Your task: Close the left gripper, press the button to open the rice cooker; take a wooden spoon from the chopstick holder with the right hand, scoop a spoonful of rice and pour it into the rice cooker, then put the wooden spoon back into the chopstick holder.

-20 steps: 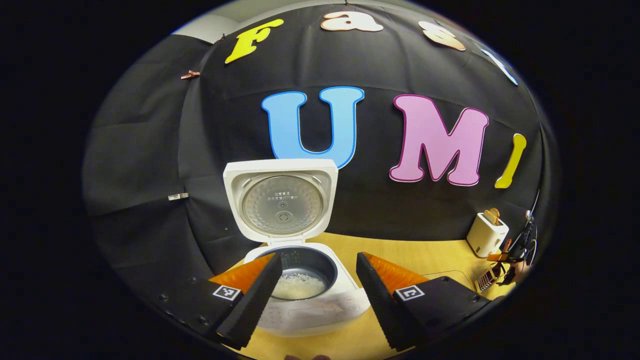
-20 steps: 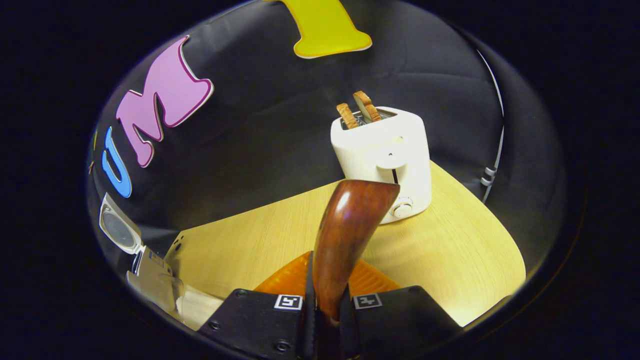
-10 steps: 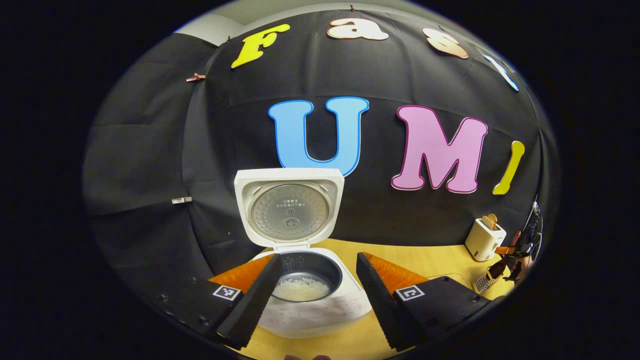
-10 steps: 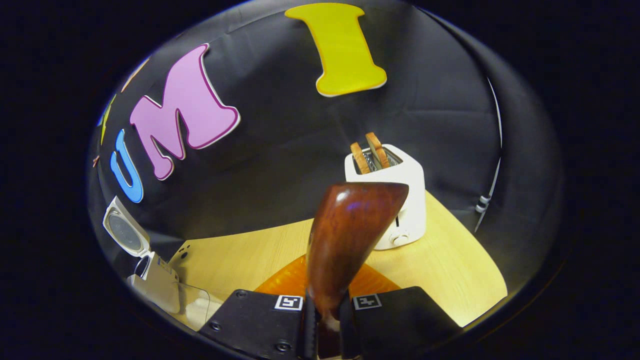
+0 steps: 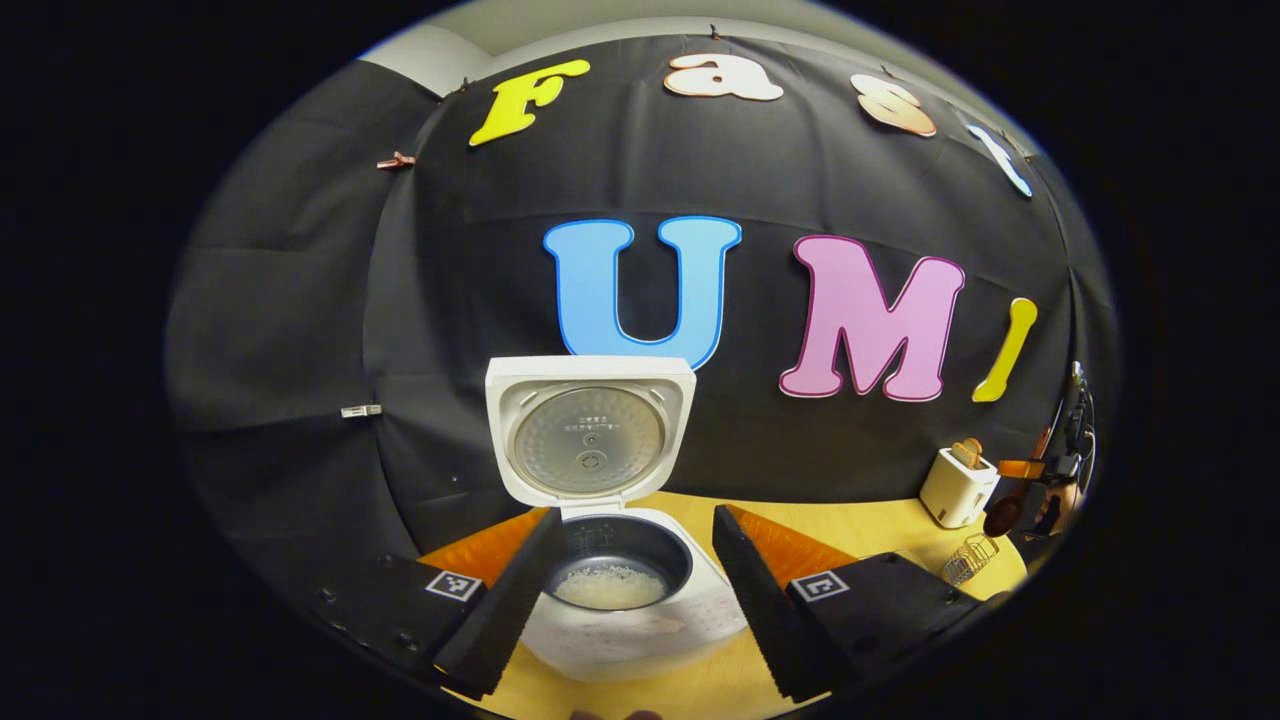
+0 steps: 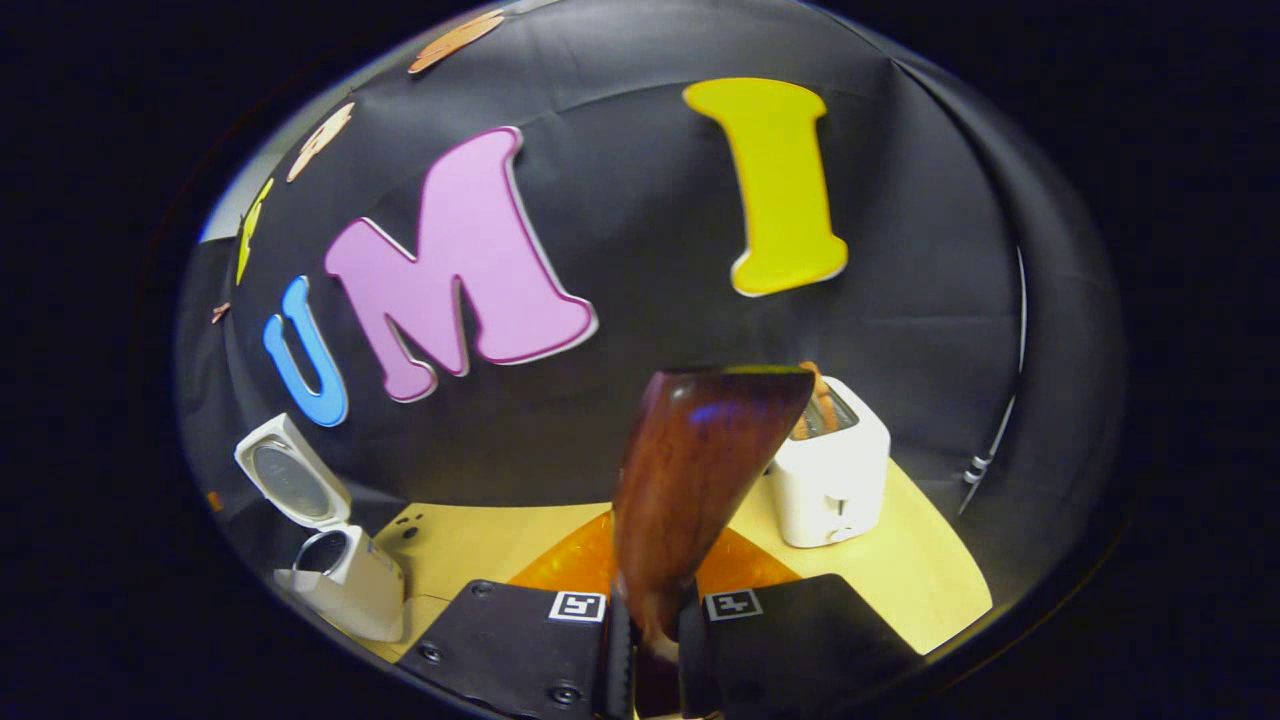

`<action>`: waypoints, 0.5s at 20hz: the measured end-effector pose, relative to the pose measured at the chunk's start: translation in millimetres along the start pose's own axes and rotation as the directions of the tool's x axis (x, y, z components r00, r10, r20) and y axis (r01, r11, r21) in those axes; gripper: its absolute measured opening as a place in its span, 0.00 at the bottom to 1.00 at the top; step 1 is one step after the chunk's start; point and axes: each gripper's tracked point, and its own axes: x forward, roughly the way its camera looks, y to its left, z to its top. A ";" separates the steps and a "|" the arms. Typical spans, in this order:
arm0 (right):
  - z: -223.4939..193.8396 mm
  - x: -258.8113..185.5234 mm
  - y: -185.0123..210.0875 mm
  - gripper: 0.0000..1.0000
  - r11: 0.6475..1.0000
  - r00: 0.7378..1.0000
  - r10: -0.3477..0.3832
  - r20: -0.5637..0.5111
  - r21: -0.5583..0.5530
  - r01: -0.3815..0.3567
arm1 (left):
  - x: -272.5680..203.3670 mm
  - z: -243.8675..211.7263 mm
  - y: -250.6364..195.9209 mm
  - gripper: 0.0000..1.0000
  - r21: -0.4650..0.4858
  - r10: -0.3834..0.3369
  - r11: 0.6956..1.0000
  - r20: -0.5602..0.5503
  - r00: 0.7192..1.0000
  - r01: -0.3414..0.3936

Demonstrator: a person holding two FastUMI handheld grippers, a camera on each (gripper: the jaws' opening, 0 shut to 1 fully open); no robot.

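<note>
The white rice cooker (image 5: 640, 640) stands open with its lid (image 5: 590, 440) upright and white rice (image 5: 610, 588) in the dark pot. My left gripper (image 5: 630, 590) is open just in front of it, one finger on each side of the pot and touching nothing. My right gripper (image 6: 648, 600) is shut on the handle of the dark wooden spoon (image 6: 705, 470), whose bowl points up and forward. The cooker (image 6: 345, 585) lies far to that gripper's left. In the left gripper view, the spoon (image 5: 1002, 515) hangs above the wire chopstick holder (image 5: 965, 560) at the far right.
A white toaster (image 6: 830, 475) with two slices of toast stands at the back right of the light wooden table (image 6: 470, 545), just behind the spoon in the right gripper view. The toaster (image 5: 957, 485) sits beside the chopstick holder. Black cloth walls close the back.
My right gripper has lifted and tilted up with the spoon, so the toaster and the table sank in its view. The left gripper drew back a little from the cooker and stays open.
</note>
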 end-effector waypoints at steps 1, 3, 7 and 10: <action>-0.3 -0.6 20.3 0.22 1.000 1.000 0.026 0.001 -0.001 -0.026 | -1.4 1.8 4.2 0.96 0.001 -0.004 1.000 0.004 1.000 0.004; -8.7 -1.8 63.5 0.22 0.996 0.996 0.086 -0.005 -0.005 -0.086 | -4.2 3.7 11.0 0.96 0.003 -0.014 1.000 0.010 1.000 0.014; -43.0 2.8 132.6 0.22 0.981 0.983 0.179 -0.046 -0.066 -0.182 | -9.7 4.1 24.1 0.96 -0.006 -0.037 0.999 0.016 0.999 0.037; -83.8 8.7 165.5 0.22 0.963 0.973 0.205 -0.103 -0.156 -0.220 | -12.0 2.7 33.2 0.96 -0.014 -0.050 0.999 0.016 0.999 0.050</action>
